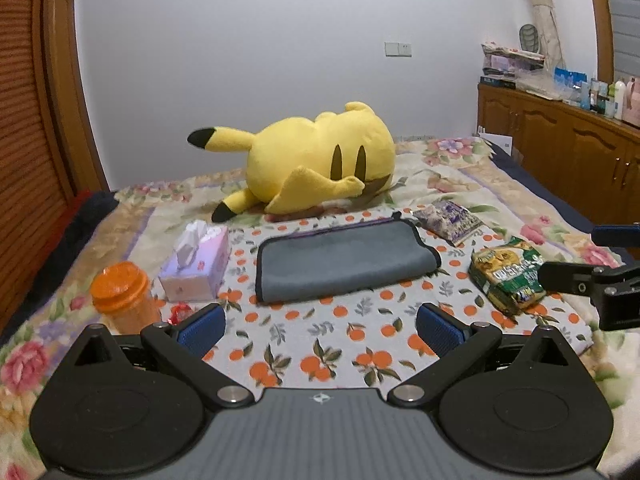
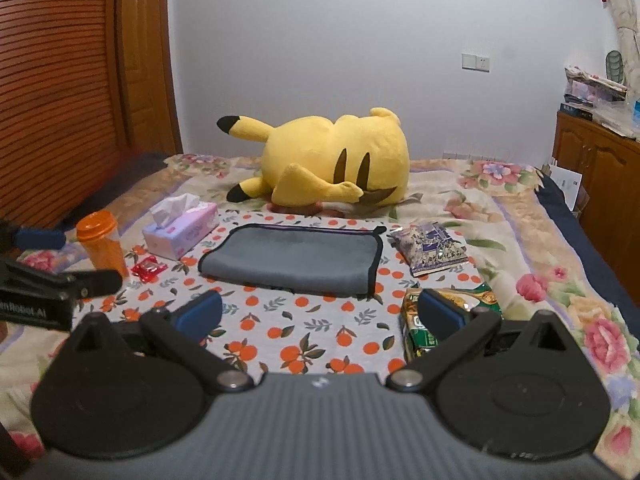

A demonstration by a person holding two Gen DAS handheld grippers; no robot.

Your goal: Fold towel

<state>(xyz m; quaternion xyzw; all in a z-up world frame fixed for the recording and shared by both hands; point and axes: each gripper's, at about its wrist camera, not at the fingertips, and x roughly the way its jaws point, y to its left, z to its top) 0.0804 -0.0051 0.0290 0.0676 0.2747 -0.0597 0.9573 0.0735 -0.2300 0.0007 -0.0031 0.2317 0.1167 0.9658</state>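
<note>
Left wrist view: towel lies folded on the orange-print cloth, between tissue box and snack bags.
Progress: folded over at least once, I judge; one more fold may remain.
My left claw: spread wide, empty, short of the towel.
My right claw: likewise wide and empty, level, aimed at the near edge.

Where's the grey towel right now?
The grey towel lies folded on the orange-print cloth mid-bed in both views, ahead of both open grippers, with the tissue box to its left, snack packets to its right and the yellow plush behind it.
</note>
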